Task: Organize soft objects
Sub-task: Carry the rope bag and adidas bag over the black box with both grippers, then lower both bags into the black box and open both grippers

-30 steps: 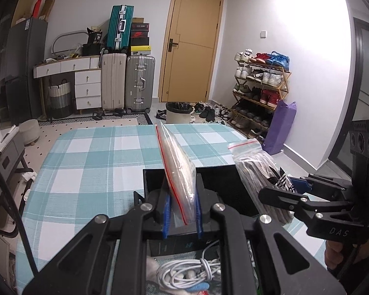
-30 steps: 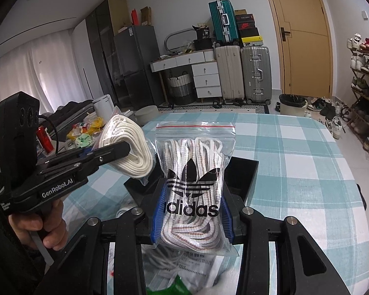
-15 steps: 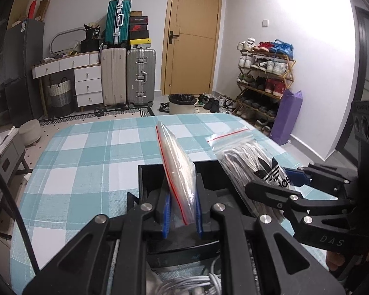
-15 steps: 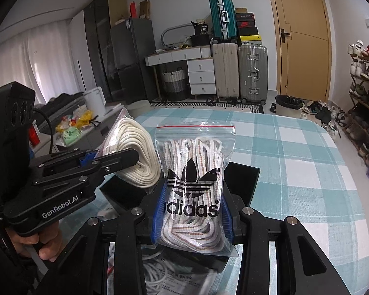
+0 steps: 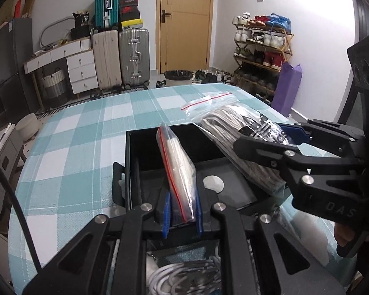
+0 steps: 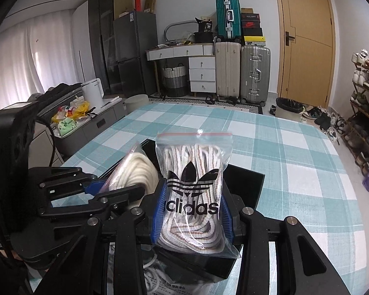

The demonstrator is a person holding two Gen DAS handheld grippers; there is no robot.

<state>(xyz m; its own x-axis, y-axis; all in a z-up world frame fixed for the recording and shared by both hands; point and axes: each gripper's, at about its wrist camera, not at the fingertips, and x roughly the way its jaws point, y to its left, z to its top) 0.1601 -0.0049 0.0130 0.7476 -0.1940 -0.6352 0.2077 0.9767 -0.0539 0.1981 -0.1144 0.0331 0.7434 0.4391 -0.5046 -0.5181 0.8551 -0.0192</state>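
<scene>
Both bags have come down over the black box (image 5: 132, 162) on the table (image 5: 69, 152). The left gripper (image 5: 182, 218) pinches the rope bag (image 5: 179, 172) upright inside it; the right gripper (image 6: 192, 216), at 3 o'clock, pinches the laces bag (image 6: 193, 191) above its right edge. Release looks next.

A teal-checked tablecloth (image 5: 81, 132) is covering the table; two upright suitcases (image 6: 242, 71) are standing against the far wall beside a white drawer unit (image 6: 201, 73); a wooden door (image 6: 306, 39) is staying closed; a shoe rack (image 5: 262, 49) is holding what are probably sneakers.
</scene>
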